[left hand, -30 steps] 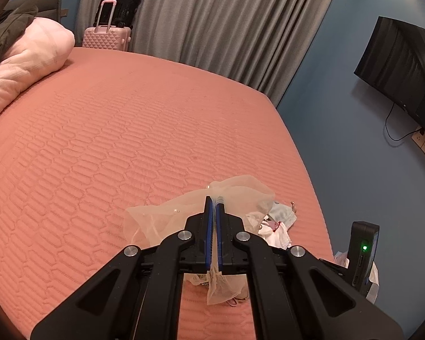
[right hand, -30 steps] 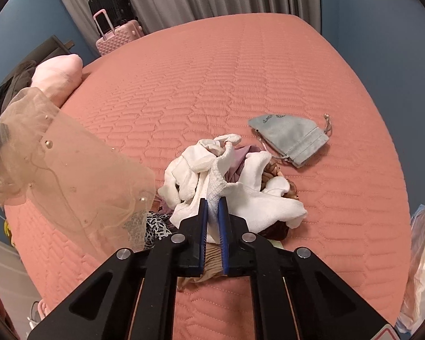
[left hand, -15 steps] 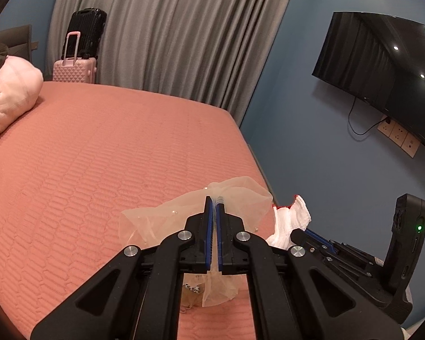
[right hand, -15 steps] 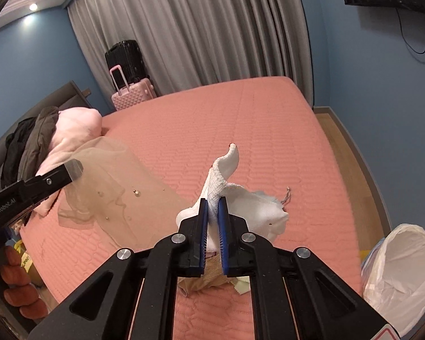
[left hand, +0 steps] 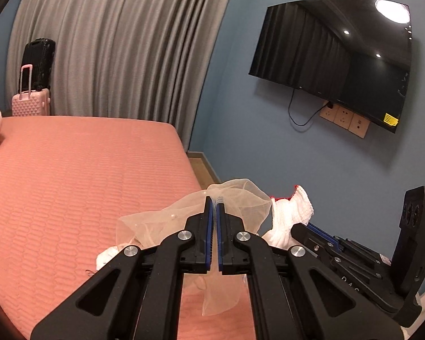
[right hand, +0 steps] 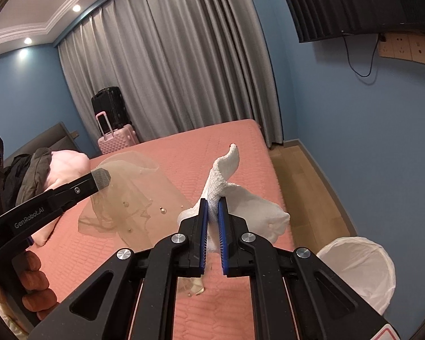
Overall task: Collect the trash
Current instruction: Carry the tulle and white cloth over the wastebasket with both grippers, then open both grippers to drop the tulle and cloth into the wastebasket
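My left gripper [left hand: 214,201] is shut on a sheer beige mesh cloth [left hand: 240,201] with small beads, which hangs above the salmon bed [left hand: 70,187]. In the right wrist view the same cloth [right hand: 133,192] dangles from the left gripper [right hand: 100,178] at the left. My right gripper [right hand: 213,202] is shut on a white knitted cloth [right hand: 226,170], lifted over the bed's near corner. That white cloth [left hand: 291,209] also shows beside the mesh in the left wrist view, with the right gripper [left hand: 306,228] behind it.
A bin lined with a white bag [right hand: 359,272] stands on the wooden floor [right hand: 303,175] at the lower right. A pink pillow and dark jacket [right hand: 42,170] lie at the bed's head. Suitcases [right hand: 113,124] stand by the grey curtain. A television [left hand: 334,59] hangs on the blue wall.
Both grippers have risen from the bed with their cloths and swung towards the bed's right edge. The pile and grey pouch on the bed have left view; the bin has come into view.
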{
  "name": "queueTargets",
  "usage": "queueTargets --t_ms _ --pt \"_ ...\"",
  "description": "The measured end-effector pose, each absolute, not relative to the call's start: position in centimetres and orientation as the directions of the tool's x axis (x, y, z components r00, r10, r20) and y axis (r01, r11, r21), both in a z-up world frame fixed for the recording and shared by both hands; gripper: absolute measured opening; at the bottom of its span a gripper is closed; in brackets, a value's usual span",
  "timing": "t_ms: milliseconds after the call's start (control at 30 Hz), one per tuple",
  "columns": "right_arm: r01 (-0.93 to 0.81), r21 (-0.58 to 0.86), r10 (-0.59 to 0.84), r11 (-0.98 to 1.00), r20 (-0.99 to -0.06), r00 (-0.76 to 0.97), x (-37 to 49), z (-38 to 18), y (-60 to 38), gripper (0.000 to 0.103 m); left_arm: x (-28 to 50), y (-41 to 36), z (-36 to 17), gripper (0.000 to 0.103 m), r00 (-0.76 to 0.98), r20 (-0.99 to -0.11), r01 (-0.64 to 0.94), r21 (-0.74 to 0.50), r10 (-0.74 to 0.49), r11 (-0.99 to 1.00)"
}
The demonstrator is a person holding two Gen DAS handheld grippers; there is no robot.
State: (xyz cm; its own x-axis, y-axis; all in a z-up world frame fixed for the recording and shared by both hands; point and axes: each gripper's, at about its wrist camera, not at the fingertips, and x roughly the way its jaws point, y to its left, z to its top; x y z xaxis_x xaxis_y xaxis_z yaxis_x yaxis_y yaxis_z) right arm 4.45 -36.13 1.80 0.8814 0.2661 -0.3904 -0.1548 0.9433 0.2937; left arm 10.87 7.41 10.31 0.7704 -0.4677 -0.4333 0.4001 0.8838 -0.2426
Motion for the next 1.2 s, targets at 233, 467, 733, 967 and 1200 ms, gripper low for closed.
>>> queueTargets --t_ms 233,467,733,967,1200 --pt "-0.059 0.313 0.186 0.948 -0.396 0.899 1.7 0.6 -41.8 0.007 9.6 1.3 9.9 0.002 0.717 -0.450 0.495 -0.210 -0.533 0.843" --pt "0.031 0.341 0.122 0.939 -0.418 0.900 0.4 -1.7 -46.6 0.007 8.5 -4.3 8.9 0.003 0.656 -0.485 0.575 -0.174 -0.578 0.799" --pt "0.109 0.367 0.074 0.924 -0.450 0.890 -0.1 -4.2 -50.5 0.007 8.5 -9.6 7.3 0.003 0.586 -0.527 0.637 -0.168 -0.615 0.752" --pt "0.151 0.388 0.057 0.909 -0.475 0.878 0.4 -6.3 -52.4 0.007 8.4 -12.5 6.2 0.003 0.549 -0.549 0.664 -0.171 -0.630 0.728" --pt "0.178 0.403 0.049 0.898 -0.493 0.869 1.0 -7.7 -53.2 0.009 8.5 -13.3 5.7 0.066 0.589 -0.535 0.626 -0.172 -0.605 0.761"
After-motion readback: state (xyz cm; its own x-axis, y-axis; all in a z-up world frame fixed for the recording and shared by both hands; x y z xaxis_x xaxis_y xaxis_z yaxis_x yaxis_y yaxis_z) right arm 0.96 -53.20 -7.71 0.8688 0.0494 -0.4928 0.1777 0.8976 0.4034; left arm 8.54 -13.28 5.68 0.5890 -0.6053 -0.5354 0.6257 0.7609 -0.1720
